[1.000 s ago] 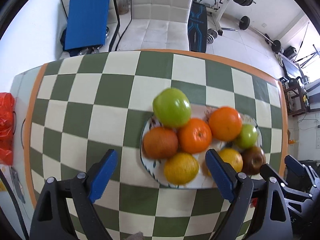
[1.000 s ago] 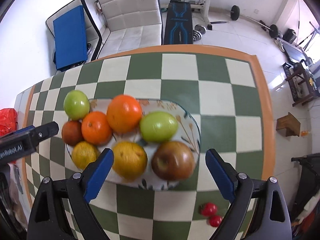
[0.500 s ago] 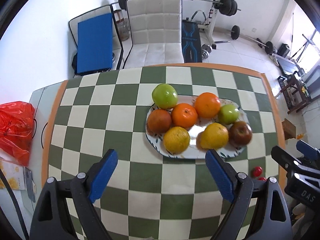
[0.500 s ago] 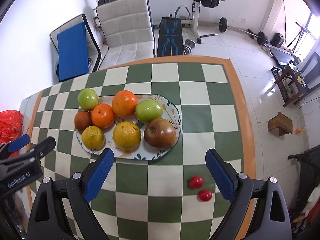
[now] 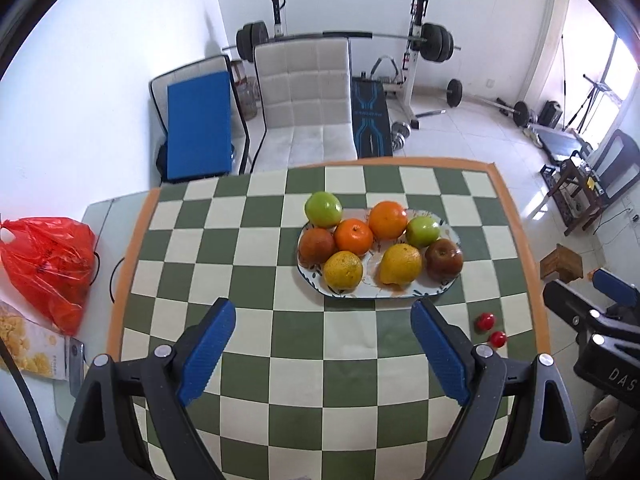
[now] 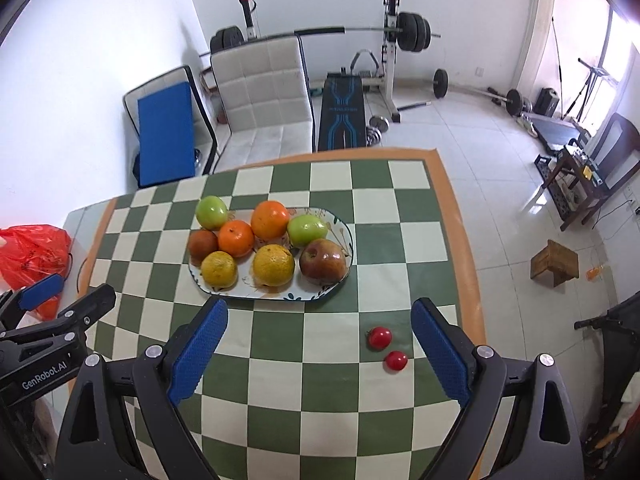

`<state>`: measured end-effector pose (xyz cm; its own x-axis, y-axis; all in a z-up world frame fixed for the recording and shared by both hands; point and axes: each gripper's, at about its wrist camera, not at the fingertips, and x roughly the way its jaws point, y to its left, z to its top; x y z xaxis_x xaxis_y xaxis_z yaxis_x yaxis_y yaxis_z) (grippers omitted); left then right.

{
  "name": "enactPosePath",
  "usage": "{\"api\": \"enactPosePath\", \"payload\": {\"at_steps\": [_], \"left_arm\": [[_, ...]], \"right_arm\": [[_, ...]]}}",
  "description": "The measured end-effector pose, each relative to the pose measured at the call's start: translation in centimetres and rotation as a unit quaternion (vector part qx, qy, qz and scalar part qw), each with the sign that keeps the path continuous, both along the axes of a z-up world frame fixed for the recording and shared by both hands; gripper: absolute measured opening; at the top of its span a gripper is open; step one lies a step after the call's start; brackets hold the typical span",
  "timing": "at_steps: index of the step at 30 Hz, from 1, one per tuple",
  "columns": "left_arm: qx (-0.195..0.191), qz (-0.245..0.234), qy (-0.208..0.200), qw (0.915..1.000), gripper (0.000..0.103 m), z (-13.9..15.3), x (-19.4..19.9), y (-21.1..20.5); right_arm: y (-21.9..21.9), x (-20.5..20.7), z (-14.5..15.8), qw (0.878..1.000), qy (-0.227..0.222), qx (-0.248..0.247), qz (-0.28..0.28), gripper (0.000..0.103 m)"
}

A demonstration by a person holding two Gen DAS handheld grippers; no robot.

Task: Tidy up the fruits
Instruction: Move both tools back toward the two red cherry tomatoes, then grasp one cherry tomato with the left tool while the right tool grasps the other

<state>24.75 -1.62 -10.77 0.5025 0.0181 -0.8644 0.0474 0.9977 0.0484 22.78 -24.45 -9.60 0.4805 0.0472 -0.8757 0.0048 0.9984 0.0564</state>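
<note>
An oval patterned plate (image 5: pixel 444 288) (image 6: pixel 344 236) on the green-and-cream checked table holds several fruits: two green apples (image 5: pixel 323 209) (image 6: pixel 307 230), two oranges (image 5: pixel 387 219) (image 6: pixel 270 219), two yellow citrus (image 5: pixel 343 270) (image 6: pixel 274 265), a brown fruit (image 5: pixel 317 245) and a dark red apple (image 5: pixel 444 258) (image 6: pixel 322 261). Two small red fruits (image 5: pixel 485 322) (image 6: pixel 380 337) lie on the table right of the plate. My left gripper (image 5: pixel 322 344) hangs open and empty above the table, nearer than the plate. My right gripper (image 6: pixel 318 342) is open and empty too, high above the table.
A red plastic bag (image 5: pixel 48 264) and a printed box (image 5: pixel 28 344) sit off the table's left side. Beyond the far edge stand a white padded chair (image 5: pixel 304 92), a blue mat (image 5: pixel 198 128) and a barbell rack (image 5: pixel 416 44). A small wooden stool (image 6: pixel 554 262) is on the floor, right.
Both grippers have risen and drawn back from the plate, so the fruits look smaller and farther. The two small red fruits and the room have come into view. Jaws stay wide.
</note>
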Motion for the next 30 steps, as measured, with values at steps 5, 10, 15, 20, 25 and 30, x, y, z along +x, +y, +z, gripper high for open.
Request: {"api": "enactPosePath", "payload": {"at_steps": [5,10,15,20,25,30], "left_arm": [[-0.004,-0.006,-0.028,0.9996,0.09,2.8,-2.0,-0.1],[-0.011,-0.012,-0.042,0.999,0.09,4.4,-3.6,-0.3],[-0.014,-0.01,-0.049,0.9986,0.09,4.8,-4.6,-0.2],[-0.015,-0.011,-0.044,0.9989,0.103,4.3,-4.6,0.0],[-0.016,-0.011,-0.042,0.9989,0.103,3.1,-4.4,0.2],[-0.003,-0.014,-0.009,0.9999,0.103,0.0,-3.8,-0.3]], "right_arm": [[-0.2,-2.8,2.8,1.0,-0.022,0.006,0.002,0.095],[-0.5,-5.0,5.2,0.999,-0.04,0.007,0.003,0.095],[-0.7,-6.3,6.5,0.999,-0.052,0.009,0.0,0.095],[-1.0,-7.2,6.7,0.998,-0.056,0.021,-0.01,0.101],[-1.6,-7.7,6.7,0.997,-0.069,0.031,-0.028,0.101],[-4.0,-7.3,4.9,0.994,-0.049,0.061,-0.073,0.101]]}}
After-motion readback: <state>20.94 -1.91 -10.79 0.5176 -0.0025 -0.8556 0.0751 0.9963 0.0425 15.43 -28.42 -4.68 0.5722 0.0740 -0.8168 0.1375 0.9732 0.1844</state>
